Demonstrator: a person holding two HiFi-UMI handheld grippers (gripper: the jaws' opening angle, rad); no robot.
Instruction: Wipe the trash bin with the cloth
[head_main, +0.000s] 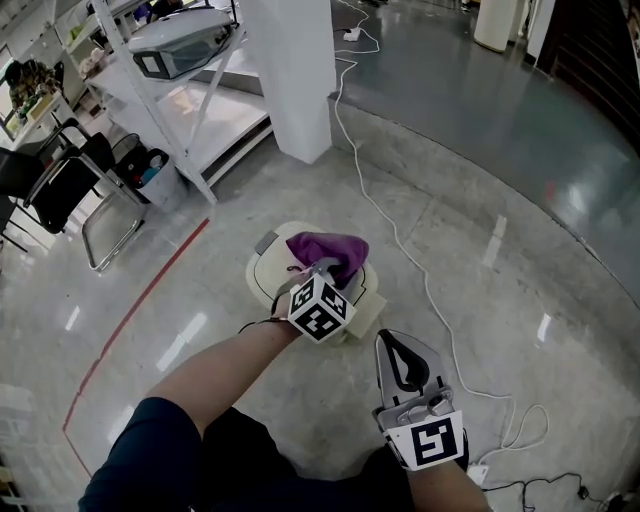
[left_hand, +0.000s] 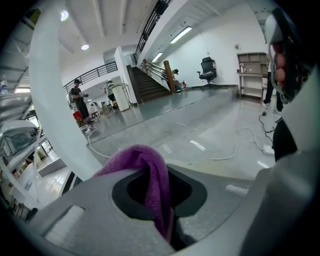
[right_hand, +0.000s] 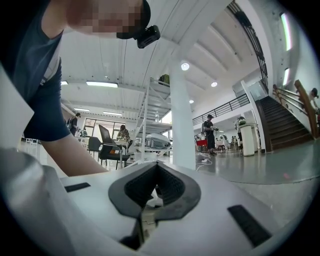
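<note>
A cream trash bin (head_main: 262, 273) stands on the floor in the head view, seen from above. A purple cloth (head_main: 330, 249) lies on its lid, and my left gripper (head_main: 322, 268) is shut on it. From the left gripper view the cloth (left_hand: 150, 175) hangs pinched between the closed jaws. My right gripper (head_main: 404, 362) hovers to the right of the bin and nearer to me, jaws together with nothing in them (right_hand: 150, 200).
A white pillar (head_main: 295, 70) rises behind the bin. White metal shelving (head_main: 190, 110) and a black chair (head_main: 70, 180) stand at the left. A white cable (head_main: 420, 270) snakes across the floor to a plug strip (head_main: 478, 474). A red floor line (head_main: 130, 320) runs at the left.
</note>
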